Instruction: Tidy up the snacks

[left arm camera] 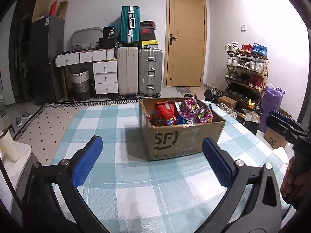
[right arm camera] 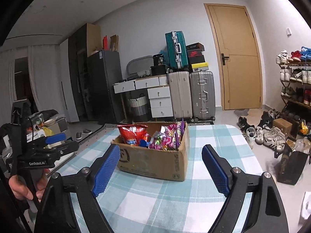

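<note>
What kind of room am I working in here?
Most likely a lived-in home entryway or living area: stacked suitcases beside the wooden door, a loaded shoe rack, and a checked-cloth table with the snack box.

Bright even indoor light, sharp centre, fisheye-warped edges

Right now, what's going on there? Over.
Left gripper and right gripper open, empty. Brown cardboard box of snack packets untouched on checked tablecloth. Nothing between.

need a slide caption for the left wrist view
Open left hand-held gripper faces a cardboard box of snack packets on a checked tablecloth.
</note>
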